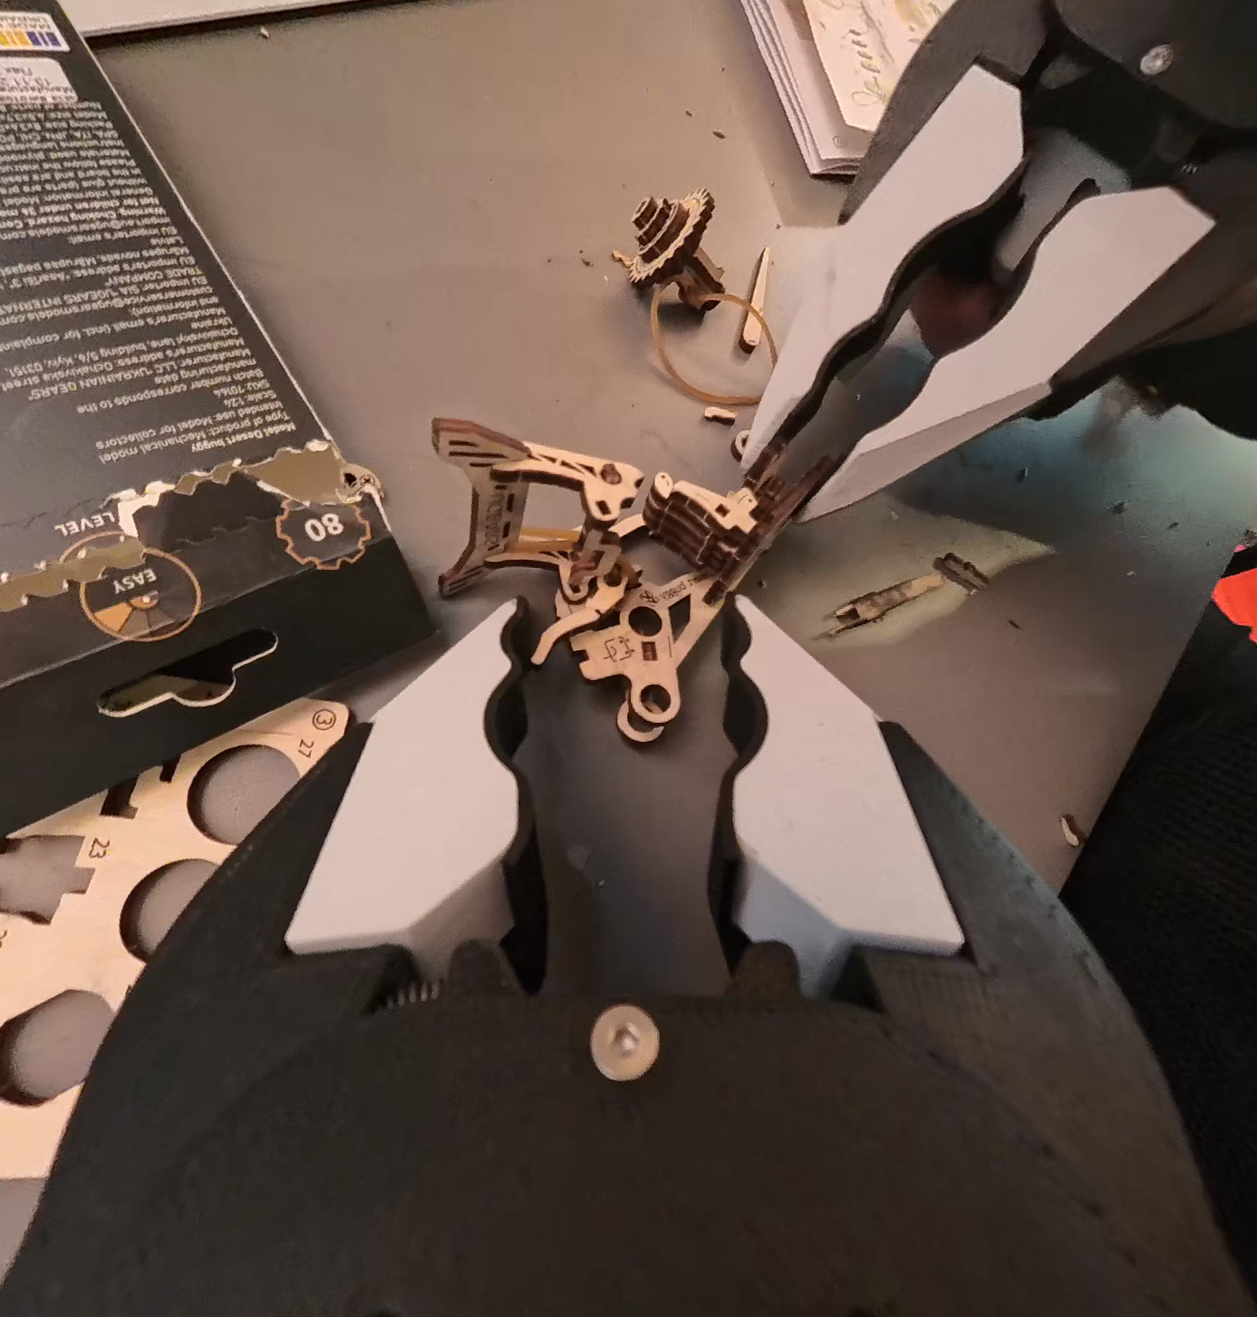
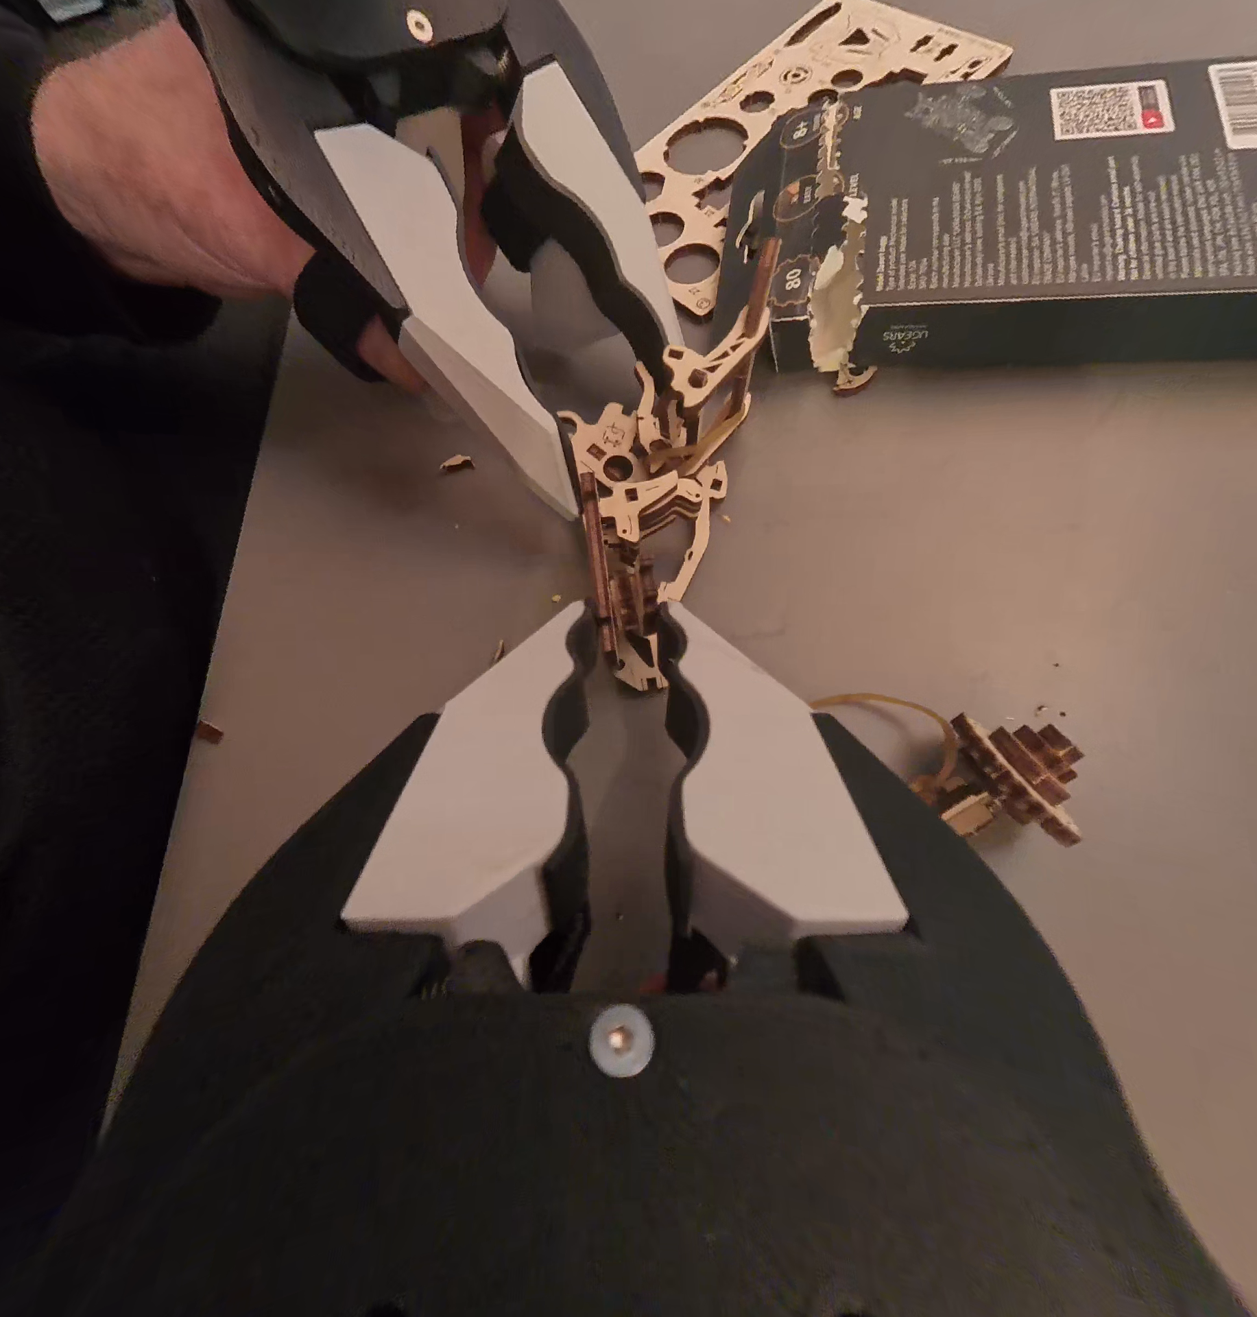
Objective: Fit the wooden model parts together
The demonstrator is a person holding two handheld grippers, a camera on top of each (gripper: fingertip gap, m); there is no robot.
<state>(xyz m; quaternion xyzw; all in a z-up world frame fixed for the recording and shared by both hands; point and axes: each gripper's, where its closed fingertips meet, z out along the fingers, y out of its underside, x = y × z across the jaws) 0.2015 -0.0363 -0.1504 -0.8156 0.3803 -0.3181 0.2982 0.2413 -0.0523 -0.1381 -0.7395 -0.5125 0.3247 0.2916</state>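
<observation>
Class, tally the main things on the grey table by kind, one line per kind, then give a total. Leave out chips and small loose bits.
Grippers: 2, left gripper and right gripper
Wooden model assembly held between them: 1
Gear assembly: 1
Loose rubber band: 1
Black kit box: 1
Punched-out wooden parts sheet: 1
Instruction booklet: 1
Total: 8

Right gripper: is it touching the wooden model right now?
Touching. In the right wrist view, the right gripper has both fingertips closed against the stacked end of the wooden model, with no gap on either side.
</observation>
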